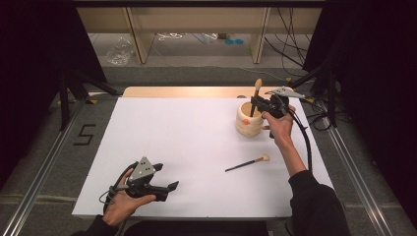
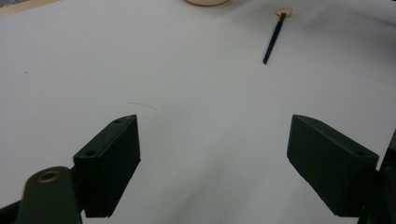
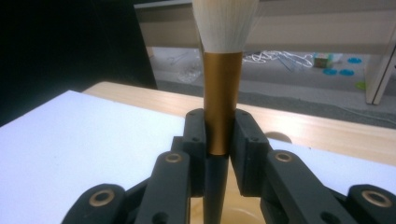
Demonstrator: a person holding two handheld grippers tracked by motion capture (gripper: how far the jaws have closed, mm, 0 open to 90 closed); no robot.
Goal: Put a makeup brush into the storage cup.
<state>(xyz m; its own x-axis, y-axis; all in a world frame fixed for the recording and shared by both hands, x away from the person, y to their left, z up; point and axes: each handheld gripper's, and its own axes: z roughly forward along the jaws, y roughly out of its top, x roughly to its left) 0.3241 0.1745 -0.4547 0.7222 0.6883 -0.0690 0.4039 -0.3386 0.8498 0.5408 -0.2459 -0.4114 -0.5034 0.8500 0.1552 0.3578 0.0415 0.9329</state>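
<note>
Gold ferrule is what my right claw [image 3: 219, 135] is clamped on, jaws pinching the brush [image 3: 223, 84] from both sides with the pale bristles pointing up. From the high view I've got that brush [image 1: 255, 93] standing upright with its dark handle down inside the cup [image 1: 247, 123], a cream-coloured thing at the far right of the white desk [image 1: 187, 142]. My right claw [image 1: 258, 104] sits just above the cup's rim, hand coming in from the right side.

There's a little orange spot on the cup's left side, can't tell what it is.

Second brush [image 1: 248, 163] is lying flat on the desk, nearer to me than the cup and a bit apart from it, bristles toward the right, handle pointing left. In the left gripper view it's [image 2: 276, 33] up ahead with the cup's base [image 2: 206, 2] just poking in at the top edge.

Left claw [image 1: 166, 179] is spread wide with nothing in it, down at the near left part of the desk, well apart from both brushes. Bare white sheet between its jaws [image 2: 212, 140].
</note>
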